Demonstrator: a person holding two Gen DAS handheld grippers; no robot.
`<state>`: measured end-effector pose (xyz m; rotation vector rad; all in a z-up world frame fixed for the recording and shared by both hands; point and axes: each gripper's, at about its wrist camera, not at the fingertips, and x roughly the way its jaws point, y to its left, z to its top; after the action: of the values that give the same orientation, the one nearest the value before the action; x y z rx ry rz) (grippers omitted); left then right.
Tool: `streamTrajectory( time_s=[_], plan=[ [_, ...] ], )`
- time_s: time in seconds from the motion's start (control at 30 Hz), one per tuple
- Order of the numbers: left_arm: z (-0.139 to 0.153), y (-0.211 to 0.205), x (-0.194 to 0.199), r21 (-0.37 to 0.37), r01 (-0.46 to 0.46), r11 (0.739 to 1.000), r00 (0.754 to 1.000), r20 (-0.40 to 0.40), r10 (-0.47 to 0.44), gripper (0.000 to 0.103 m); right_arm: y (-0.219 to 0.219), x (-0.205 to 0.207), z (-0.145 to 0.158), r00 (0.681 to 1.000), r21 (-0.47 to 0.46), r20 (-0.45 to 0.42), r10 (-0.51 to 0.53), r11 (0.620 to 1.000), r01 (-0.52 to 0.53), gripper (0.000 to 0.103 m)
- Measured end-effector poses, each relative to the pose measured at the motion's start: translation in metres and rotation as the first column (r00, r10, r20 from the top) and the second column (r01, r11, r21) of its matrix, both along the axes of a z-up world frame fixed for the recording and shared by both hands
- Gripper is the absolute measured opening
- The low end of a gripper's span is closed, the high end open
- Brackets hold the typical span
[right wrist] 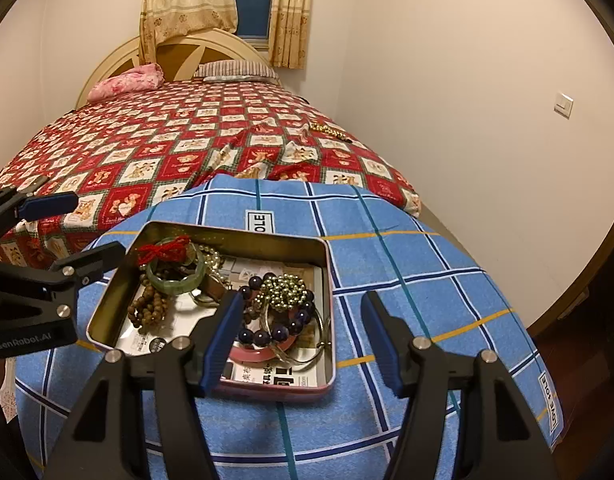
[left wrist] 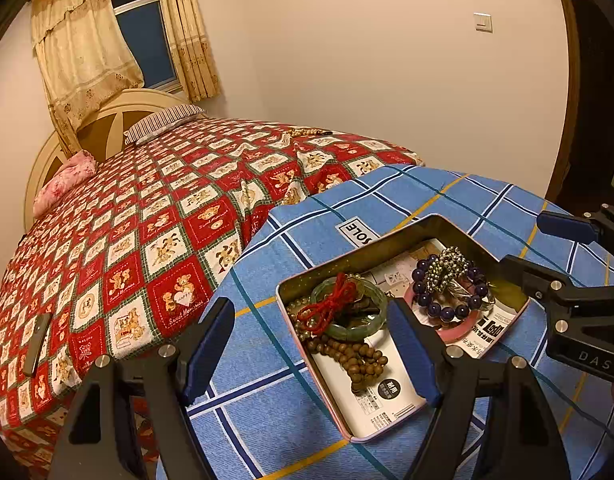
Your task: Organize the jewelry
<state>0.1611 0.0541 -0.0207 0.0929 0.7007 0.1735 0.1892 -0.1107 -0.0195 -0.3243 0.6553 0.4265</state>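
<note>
A jewelry-filled tin (right wrist: 327, 280) sits just ahead of both grippers, left gripper (left wrist: 311, 348) and right gripper (right wrist: 303, 340), each gaping wide and holding nothing.

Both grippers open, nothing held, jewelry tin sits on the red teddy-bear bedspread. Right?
Not quite: the jewelry tin sits on the blue checked cloth, as the right wrist view shows. Left gripper and right gripper are open, nothing held.
</note>
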Motion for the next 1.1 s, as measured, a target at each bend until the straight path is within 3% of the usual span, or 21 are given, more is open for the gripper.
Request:
streamTrajectory(
  time_s=[1.1],
  plan=[
    [-0.0079, 0.0049, 0.0004, 0.020, -0.040, 0.999, 0.999, -0.003, 0.040, 0.079, 0.0011, 0.0025, 0.0020, 1.000, -0.003, 0.013, 0.003, 1.000, -0.003, 0.064]
  ],
)
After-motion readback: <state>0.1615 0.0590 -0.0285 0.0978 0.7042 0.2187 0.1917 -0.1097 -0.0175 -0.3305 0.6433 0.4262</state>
